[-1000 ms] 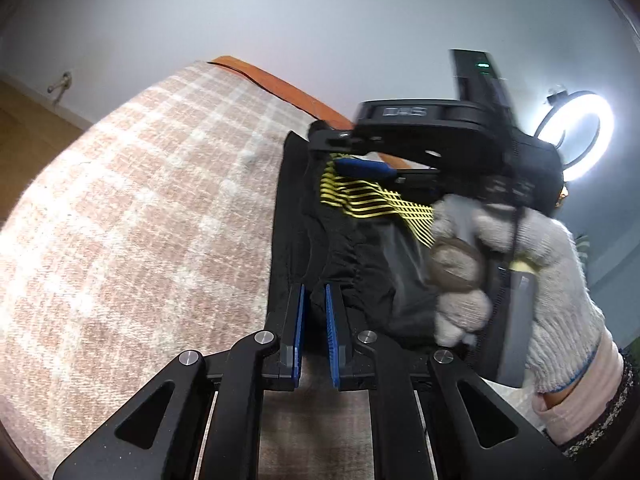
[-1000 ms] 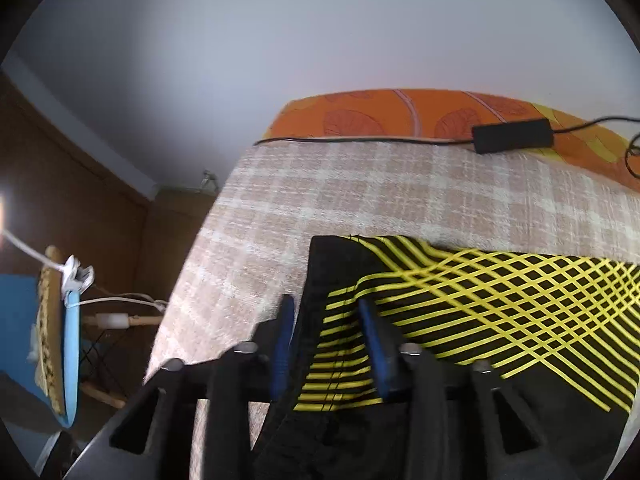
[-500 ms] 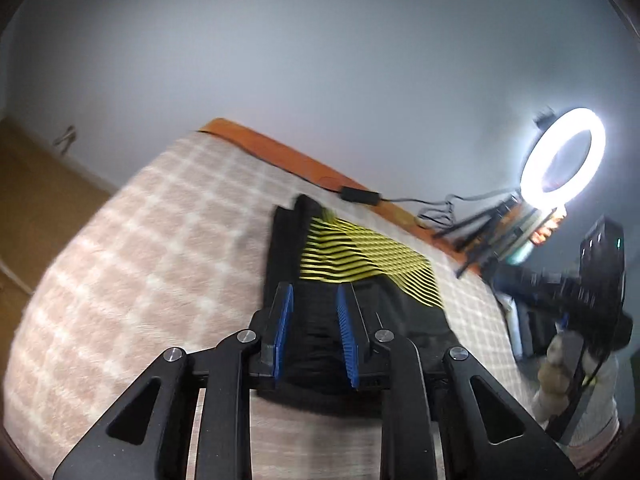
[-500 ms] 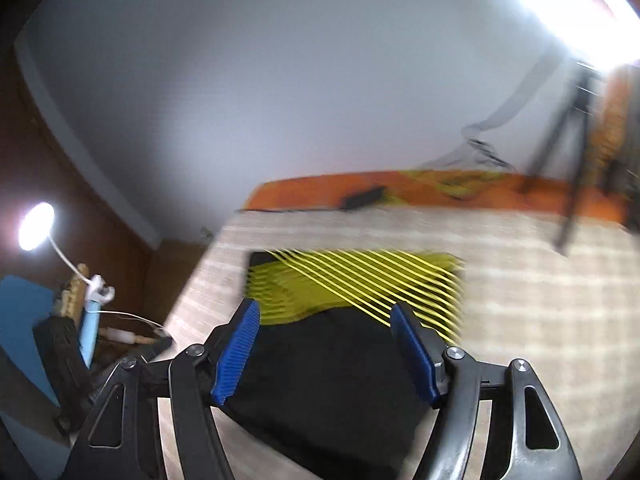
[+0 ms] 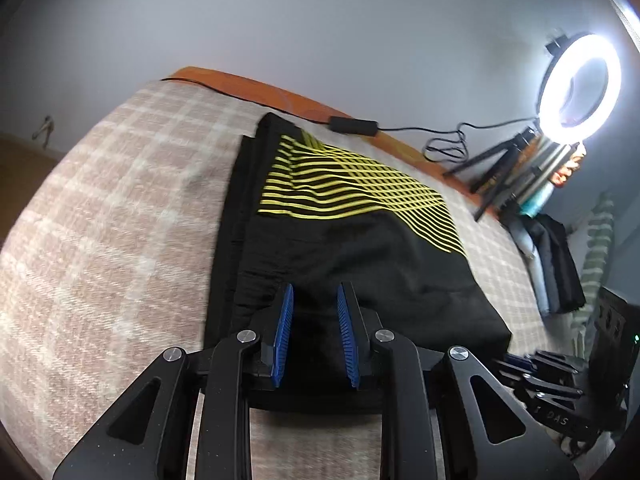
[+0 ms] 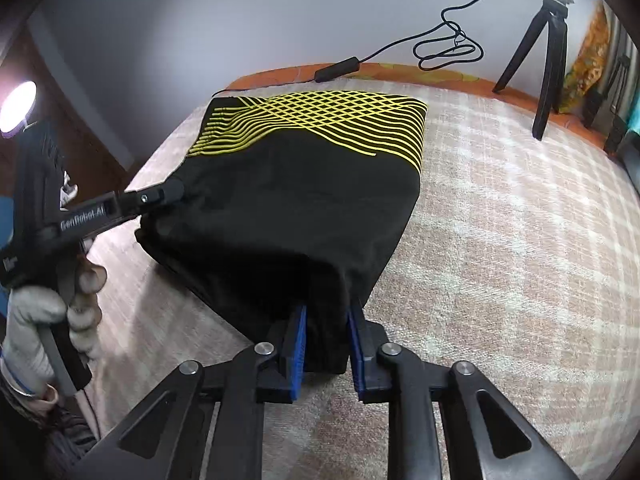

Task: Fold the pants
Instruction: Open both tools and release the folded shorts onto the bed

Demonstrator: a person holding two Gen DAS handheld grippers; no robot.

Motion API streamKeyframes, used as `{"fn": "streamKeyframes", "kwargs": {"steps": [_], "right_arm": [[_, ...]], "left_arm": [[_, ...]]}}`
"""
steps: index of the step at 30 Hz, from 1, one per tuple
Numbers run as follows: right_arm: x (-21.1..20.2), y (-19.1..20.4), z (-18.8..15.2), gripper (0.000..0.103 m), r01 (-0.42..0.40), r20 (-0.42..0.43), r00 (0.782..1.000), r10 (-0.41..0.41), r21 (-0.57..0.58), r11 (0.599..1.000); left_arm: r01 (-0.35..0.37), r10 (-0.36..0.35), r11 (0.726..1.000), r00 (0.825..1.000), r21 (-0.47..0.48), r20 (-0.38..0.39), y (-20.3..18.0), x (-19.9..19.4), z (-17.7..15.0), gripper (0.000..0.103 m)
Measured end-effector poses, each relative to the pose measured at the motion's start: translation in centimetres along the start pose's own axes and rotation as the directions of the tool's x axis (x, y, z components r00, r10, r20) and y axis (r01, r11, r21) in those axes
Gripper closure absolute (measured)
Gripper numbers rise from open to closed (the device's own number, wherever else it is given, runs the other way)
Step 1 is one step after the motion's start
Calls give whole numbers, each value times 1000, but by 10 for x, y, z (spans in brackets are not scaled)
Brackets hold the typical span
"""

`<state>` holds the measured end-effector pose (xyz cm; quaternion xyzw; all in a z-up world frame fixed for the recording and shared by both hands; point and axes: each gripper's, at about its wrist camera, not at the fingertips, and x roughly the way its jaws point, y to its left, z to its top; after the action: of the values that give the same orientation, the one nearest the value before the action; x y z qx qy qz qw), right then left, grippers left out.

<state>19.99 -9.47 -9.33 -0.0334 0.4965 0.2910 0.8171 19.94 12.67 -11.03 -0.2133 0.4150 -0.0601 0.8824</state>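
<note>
both grippers, left [image 5: 312, 334] and right [image 6: 326, 346], pinching black pants [image 6: 296, 184] (near edge)

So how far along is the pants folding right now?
Done: the pants already lie doubled into a compact black block on the plaid blanket. In hand: the right gripper pinches the near corner, the left gripper sits at the near edge. Left: probably one last fold or smoothing.

Plaid-blanketed bed [image 6: 500, 240] under folded black-and-yellow pants [image 6: 304, 184], a tripod [image 6: 552, 52], a cable's adapter [image 5: 354, 125].
</note>
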Motion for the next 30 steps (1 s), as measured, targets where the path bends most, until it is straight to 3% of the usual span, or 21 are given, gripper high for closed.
{"fn": "streamKeyframes", "kwargs": {"steps": [3, 8, 10, 11, 12, 14, 16, 18, 20, 30], "right_arm": [[-1, -6, -8, 94, 27, 4, 1000, -27, -33, 999], [-3, -11, -16, 94, 1, 1, 1000, -1, -51, 999], [-4, -10, -15, 90, -37, -25, 999, 35, -73, 997], [-7, -11, -14, 85, -56, -29, 998, 54, -76, 996], [-12, -13, -13, 74, -66, -28, 998, 64, -76, 995], [-22, -16, -10, 66, -104, -7, 995, 104, -76, 992], [-30, -23, -4, 63, -123, 27, 992, 124, -59, 991], [-32, -33, 1, 47, -157, 43, 987, 157, -15, 988], [-34, -43, 5, 43, -196, 64, 979, 193, 36, 980], [-4, -87, 42, 37, -363, 85, 932, 353, 197, 911]], "left_arm": [[-17, 17, 1000, 1000, 7, 0, 5, 0, -1, 93], [21, -22, 998, 1000, -51, -18, 14, -4, 4, 93], [33, -34, 997, 999, -65, -23, 16, -8, 10, 85], [47, -49, 997, 998, -68, -26, 19, -10, 14, 73], [61, -63, 995, 998, -73, -25, 21, -13, 18, 59], [53, -55, 994, 998, -99, -15, 28, -16, 25, 45], [62, -64, 987, 998, -146, -11, 37, -17, 32, 44], [100, -104, 976, 995, -195, -11, 47, -16, 39, 44], [135, -142, 962, 990, -236, -12, 55, -14, 46, 44], [209, -243, 942, 964, -263, -104, 76, 18, 74, 44]]}}
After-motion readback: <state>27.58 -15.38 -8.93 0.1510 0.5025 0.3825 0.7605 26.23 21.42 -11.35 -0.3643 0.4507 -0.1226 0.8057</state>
